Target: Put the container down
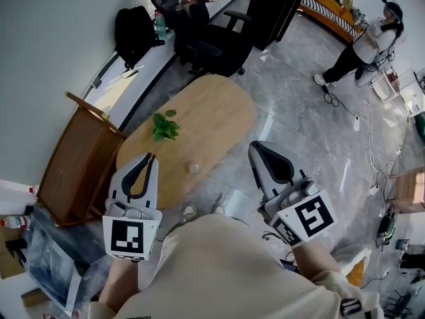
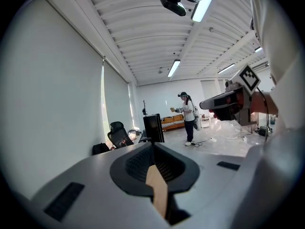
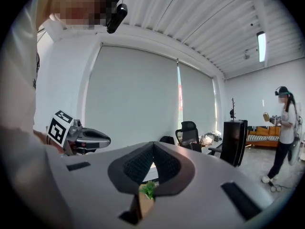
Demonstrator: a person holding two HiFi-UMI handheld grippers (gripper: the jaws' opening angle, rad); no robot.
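Note:
A small clear container point(image 1: 193, 167) stands on the oval wooden table point(image 1: 219, 121), near its front edge. A little green plant point(image 1: 164, 126) sits further left on the same top and shows through the right gripper's jaw gap point(image 3: 148, 189). My left gripper point(image 1: 150, 156) is held up over the table's near left edge, its jaws together with nothing between them point(image 2: 152, 144). My right gripper point(image 1: 253, 145) hangs over the floor just right of the table, also shut and empty point(image 3: 153, 143). Neither touches the container.
A tilted wooden cabinet point(image 1: 73, 158) stands left of the table. A black office chair point(image 1: 212, 45) and a white desk point(image 1: 133, 68) lie beyond it. A person point(image 1: 368, 45) stands at the far right among floor cables point(image 1: 362, 121). Bags and boxes point(image 1: 40, 258) crowd the near left.

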